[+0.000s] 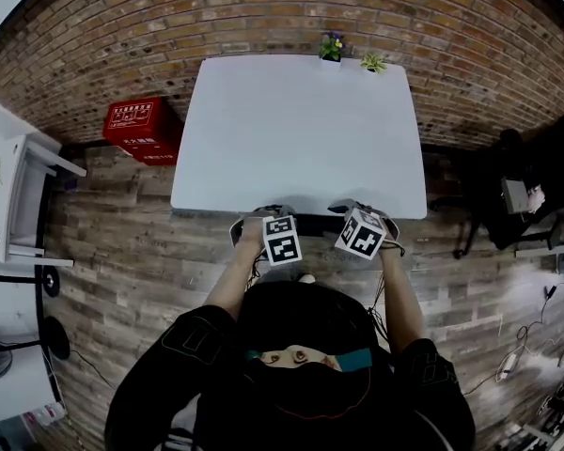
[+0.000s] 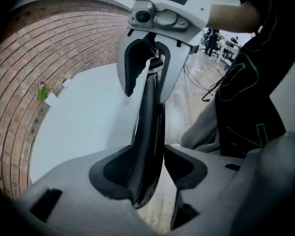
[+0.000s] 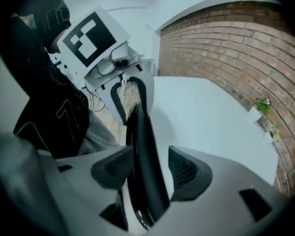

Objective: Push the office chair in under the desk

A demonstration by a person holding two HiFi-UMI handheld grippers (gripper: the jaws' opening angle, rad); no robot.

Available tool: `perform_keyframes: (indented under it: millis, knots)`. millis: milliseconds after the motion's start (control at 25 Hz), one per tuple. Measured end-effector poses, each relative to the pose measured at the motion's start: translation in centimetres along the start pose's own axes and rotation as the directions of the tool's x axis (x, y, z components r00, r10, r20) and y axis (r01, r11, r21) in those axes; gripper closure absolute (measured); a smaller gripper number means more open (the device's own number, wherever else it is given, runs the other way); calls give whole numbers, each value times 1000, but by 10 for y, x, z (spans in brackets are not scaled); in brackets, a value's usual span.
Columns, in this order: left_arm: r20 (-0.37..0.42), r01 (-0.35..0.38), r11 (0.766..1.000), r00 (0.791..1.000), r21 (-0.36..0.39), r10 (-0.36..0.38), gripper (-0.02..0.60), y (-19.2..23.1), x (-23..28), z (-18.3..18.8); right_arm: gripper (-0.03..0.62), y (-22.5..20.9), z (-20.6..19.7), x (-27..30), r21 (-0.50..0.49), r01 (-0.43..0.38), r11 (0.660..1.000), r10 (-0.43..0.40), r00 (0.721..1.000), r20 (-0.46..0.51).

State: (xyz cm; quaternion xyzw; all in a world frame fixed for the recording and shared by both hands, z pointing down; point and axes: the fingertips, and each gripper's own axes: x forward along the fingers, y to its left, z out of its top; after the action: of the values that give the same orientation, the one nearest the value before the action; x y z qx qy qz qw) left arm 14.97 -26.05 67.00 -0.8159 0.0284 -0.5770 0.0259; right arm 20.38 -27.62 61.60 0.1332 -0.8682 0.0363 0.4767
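Left gripper (image 2: pixel 148 167) and right gripper (image 3: pixel 148 168) are held jaws apart, astride the office chair backrest (image 2: pixel 150 127) (no clamp seen; a gap shows on one side). Desk (image 2: pixel 83 122) lies just ahead of both. Chair is judged nearly home; any last push should be shared evenly.

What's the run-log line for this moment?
office chair: backrest rim at near edge of white desk | left hand-held gripper: open, astride rim | right hand-held gripper: open, astride rim

Overhead and both close views share the desk (image 1: pixel 301 130).
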Motion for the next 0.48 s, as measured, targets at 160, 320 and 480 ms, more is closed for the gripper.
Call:
perform_keyframes:
  millis: [160,320,480]
  knots:
    - [186,-93,992,977,-84,107,539,35,-36,33,401,-31,17,-23,118,60,991,-77,986,151]
    - [489,-185,947,821,-261,295,572,86,-101,84,466,-54,33,-48,164,100,981,-139,960,243]
    - [621,-206,887,648,-414,441,574,126,-170,111,536,-86,53,-79,181,204,962,-253,913,320]
